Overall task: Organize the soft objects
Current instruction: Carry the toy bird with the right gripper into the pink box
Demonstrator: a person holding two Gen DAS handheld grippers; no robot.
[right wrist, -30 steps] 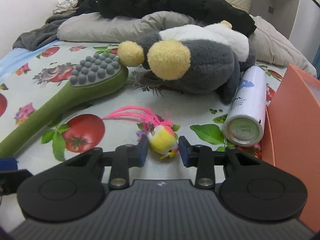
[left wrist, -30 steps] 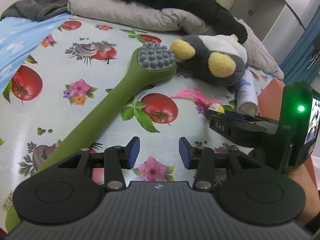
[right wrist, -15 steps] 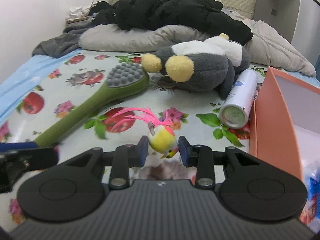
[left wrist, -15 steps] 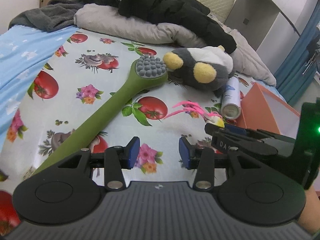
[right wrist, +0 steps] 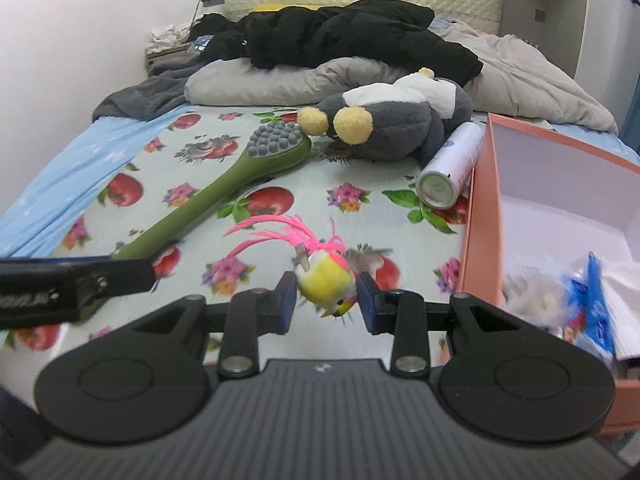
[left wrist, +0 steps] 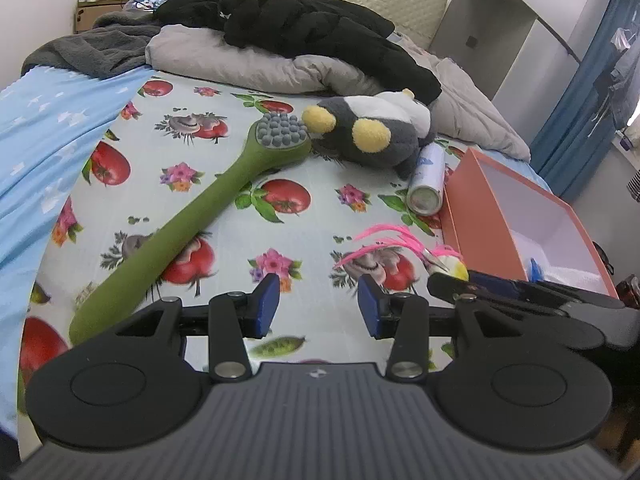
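Note:
My right gripper (right wrist: 326,300) is shut on a small yellow bird toy (right wrist: 326,278) with pink feathers and holds it above the bed, just left of the orange box (right wrist: 478,216). The toy also shows in the left wrist view (left wrist: 450,266), by the right gripper's fingers. My left gripper (left wrist: 318,304) is open and empty above the fruit-print sheet. A grey plush penguin (right wrist: 392,128) (left wrist: 372,134) lies at the far side, beside the head of a green massage brush (right wrist: 224,188) (left wrist: 208,216).
A white spray can (right wrist: 450,170) (left wrist: 426,182) lies between the plush and the orange box (left wrist: 480,200). The box holds plastic bags (right wrist: 580,292). Grey bedding and black clothes (left wrist: 304,28) pile at the far end. A blue sheet (left wrist: 36,136) covers the left.
Both grippers have pulled back and risen. The right gripper has lifted the bird toy off the sheet and carried it toward the orange box. The left gripper has stayed open.

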